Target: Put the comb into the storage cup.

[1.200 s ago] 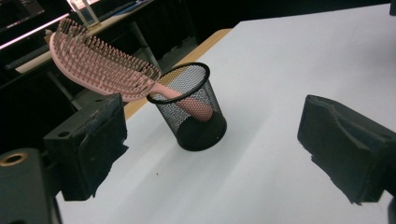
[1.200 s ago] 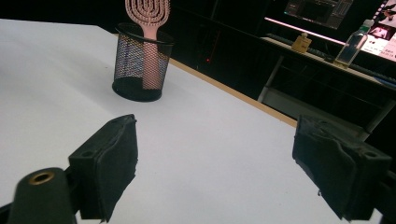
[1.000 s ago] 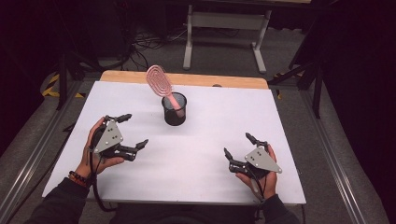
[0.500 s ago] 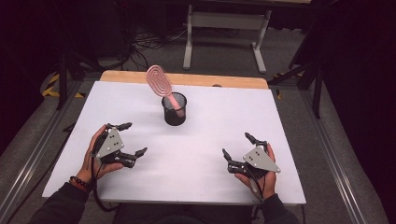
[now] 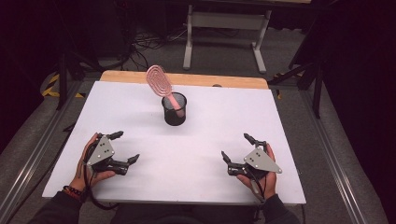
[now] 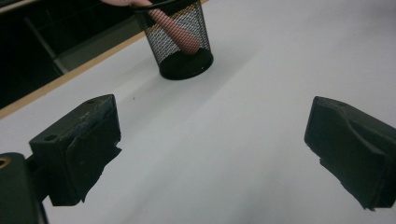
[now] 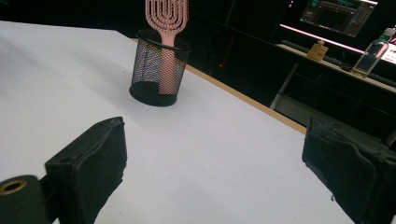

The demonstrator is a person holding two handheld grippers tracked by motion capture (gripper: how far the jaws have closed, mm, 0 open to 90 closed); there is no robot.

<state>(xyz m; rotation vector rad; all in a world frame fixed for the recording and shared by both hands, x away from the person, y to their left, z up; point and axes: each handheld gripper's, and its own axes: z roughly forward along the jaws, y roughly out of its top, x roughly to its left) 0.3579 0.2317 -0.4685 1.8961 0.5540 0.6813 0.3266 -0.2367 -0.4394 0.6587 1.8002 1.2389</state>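
A pink hairbrush (image 5: 159, 83) stands handle-down in a black mesh cup (image 5: 174, 109) near the back middle of the white table (image 5: 210, 116), its head leaning left and back. In the left gripper view the cup (image 6: 180, 44) holds the brush handle (image 6: 173, 30); the right gripper view has the cup (image 7: 159, 74) with the brush (image 7: 166, 18) rising out of it. My left gripper (image 5: 124, 146) rests open near the front left, nothing between its jaws. My right gripper (image 5: 238, 148) sits open at the front right, also holding nothing. Both lie well short of the cup.
A wooden strip (image 5: 187, 78) runs along the table's far edge. Behind it stands a grey frame (image 5: 224, 28) on the floor with cables (image 5: 149, 39). Metal rails (image 5: 336, 158) flank the table. A shelf with a bottle (image 7: 371, 56) and a screen shows in the right gripper view.
My left gripper has drawn back toward the front edge and a little left. My right gripper has barely shifted. The brush and cup stay put.
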